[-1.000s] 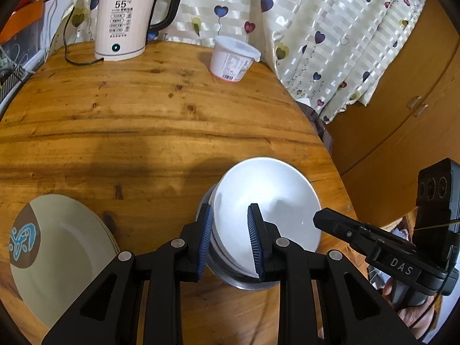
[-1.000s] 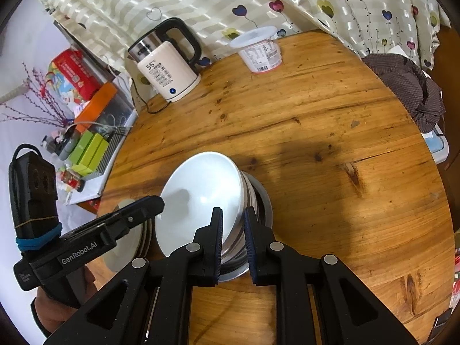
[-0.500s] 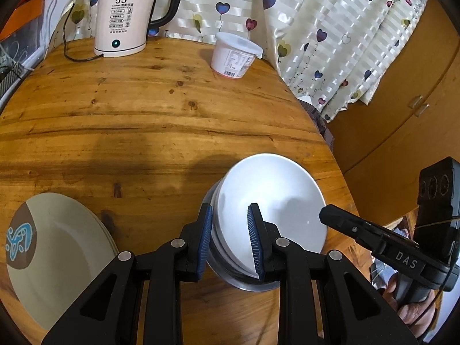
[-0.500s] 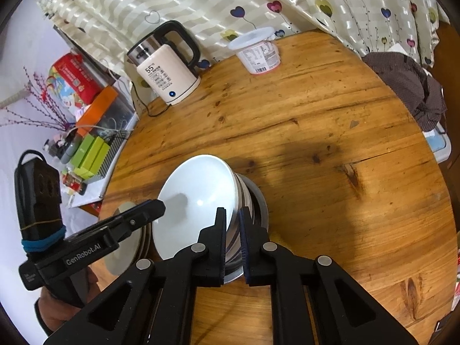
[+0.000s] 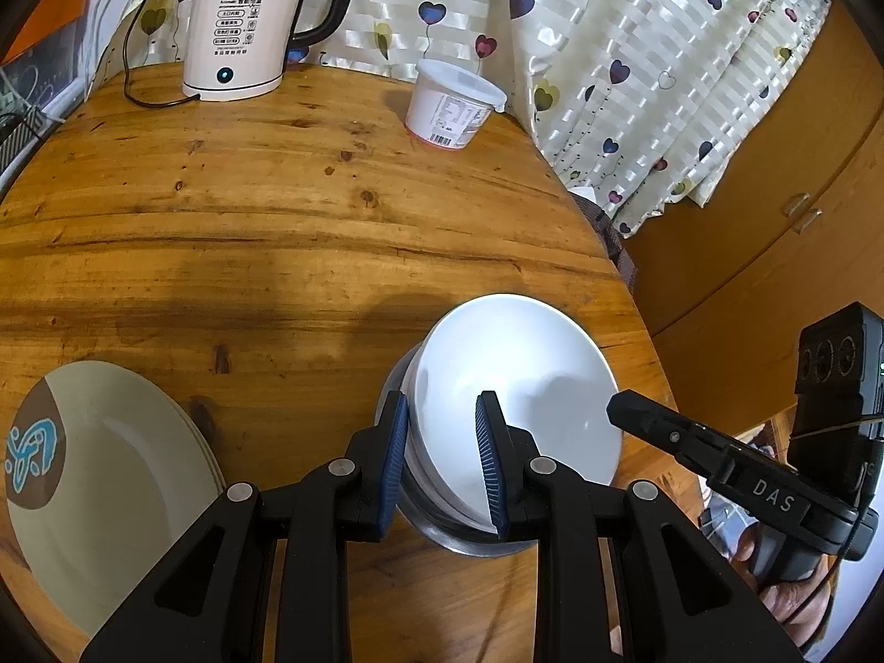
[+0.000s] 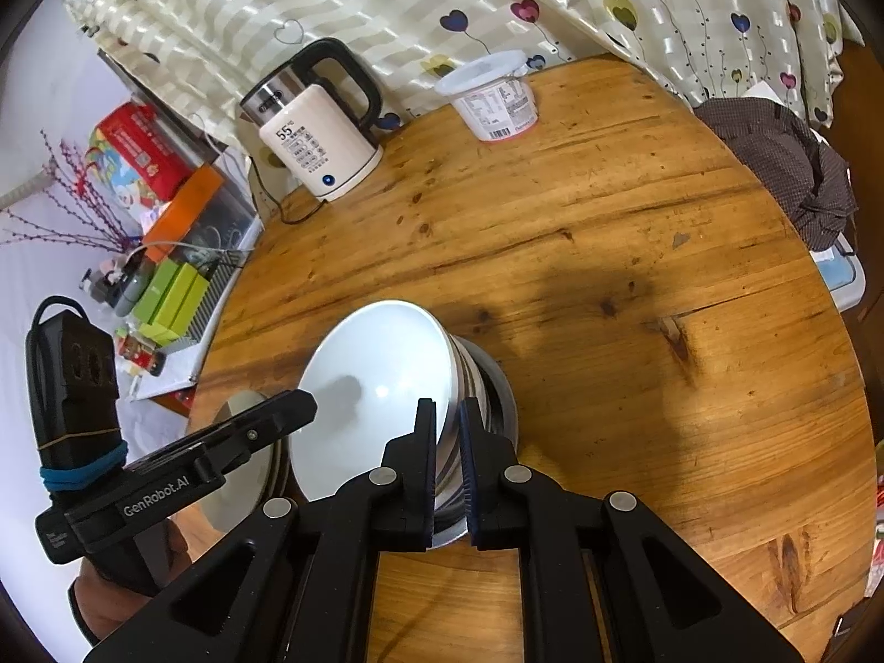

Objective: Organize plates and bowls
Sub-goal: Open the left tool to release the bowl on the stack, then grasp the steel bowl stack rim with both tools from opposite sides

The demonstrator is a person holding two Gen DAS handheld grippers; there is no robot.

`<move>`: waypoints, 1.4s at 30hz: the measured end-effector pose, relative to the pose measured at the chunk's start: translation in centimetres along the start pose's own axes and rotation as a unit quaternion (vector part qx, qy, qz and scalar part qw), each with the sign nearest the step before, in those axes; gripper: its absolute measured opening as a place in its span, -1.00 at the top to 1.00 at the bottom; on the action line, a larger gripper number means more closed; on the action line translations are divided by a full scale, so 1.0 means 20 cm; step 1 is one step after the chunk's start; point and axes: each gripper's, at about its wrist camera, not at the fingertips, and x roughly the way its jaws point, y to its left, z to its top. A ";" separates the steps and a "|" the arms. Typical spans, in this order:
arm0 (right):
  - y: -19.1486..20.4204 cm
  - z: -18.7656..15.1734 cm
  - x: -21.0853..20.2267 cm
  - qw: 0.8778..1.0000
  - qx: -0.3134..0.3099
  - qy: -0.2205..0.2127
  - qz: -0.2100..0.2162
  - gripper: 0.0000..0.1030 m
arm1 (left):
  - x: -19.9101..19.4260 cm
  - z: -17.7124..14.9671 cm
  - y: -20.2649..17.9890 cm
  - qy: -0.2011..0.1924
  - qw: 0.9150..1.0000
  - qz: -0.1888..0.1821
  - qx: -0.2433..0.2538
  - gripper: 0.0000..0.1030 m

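Observation:
A stack of nested white bowls (image 5: pixel 525 364) sits in a metal bowl (image 5: pixel 469 541) near the front edge of the round wooden table (image 5: pixel 276 221). My left gripper (image 5: pixel 442 403) is shut on the stack's left rim, with one blue pad outside and one inside the top bowl. In the right wrist view my right gripper (image 6: pixel 447 406) is shut on the right rim of the white bowls (image 6: pixel 375 359), above the metal bowl (image 6: pixel 500 387). Each gripper shows in the other's view: the right gripper (image 5: pixel 613 411), the left gripper (image 6: pixel 309 400). A pile of beige plates (image 5: pixel 110 469) lies to the left.
A white electric kettle (image 5: pixel 246 27) with its cord and a lidded plastic tub (image 5: pixel 450 105) stand at the table's far edge, in front of a heart-patterned curtain. A dark cloth (image 6: pixel 784 166) hangs off the right edge. Boxes and clutter (image 6: pixel 166 287) sit beyond the left edge.
My right gripper's jaws have closed onto the rim of the white bowls. The left gripper keeps its hold, and neither hand has moved.

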 end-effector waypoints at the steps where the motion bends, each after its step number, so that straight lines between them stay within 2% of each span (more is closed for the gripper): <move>1: 0.00 0.00 0.00 1.000 0.000 0.000 -0.001 0.82 | 0.00 0.00 0.00 0.001 1.000 0.000 -0.001 0.51; 12: -0.03 0.01 0.01 1.000 0.022 0.019 0.000 0.82 | -0.01 -0.01 -0.01 0.013 1.000 -0.001 -0.008 0.51; 27: -0.01 0.02 0.02 1.000 0.020 0.020 0.007 0.77 | -0.03 -0.02 0.00 0.002 1.000 -0.015 -0.008 0.51; 32: -0.02 0.00 0.00 1.000 0.007 0.012 0.015 0.65 | -0.05 -0.04 0.00 -0.016 1.000 -0.015 -0.002 0.47; 36: -0.01 -0.02 -0.02 1.000 -0.004 0.007 0.022 0.42 | -0.07 -0.06 0.01 -0.028 1.000 -0.008 0.002 0.47; 42: 0.01 -0.05 -0.04 0.999 -0.022 -0.002 0.031 0.20 | -0.11 -0.09 0.00 -0.052 0.999 0.006 0.013 0.47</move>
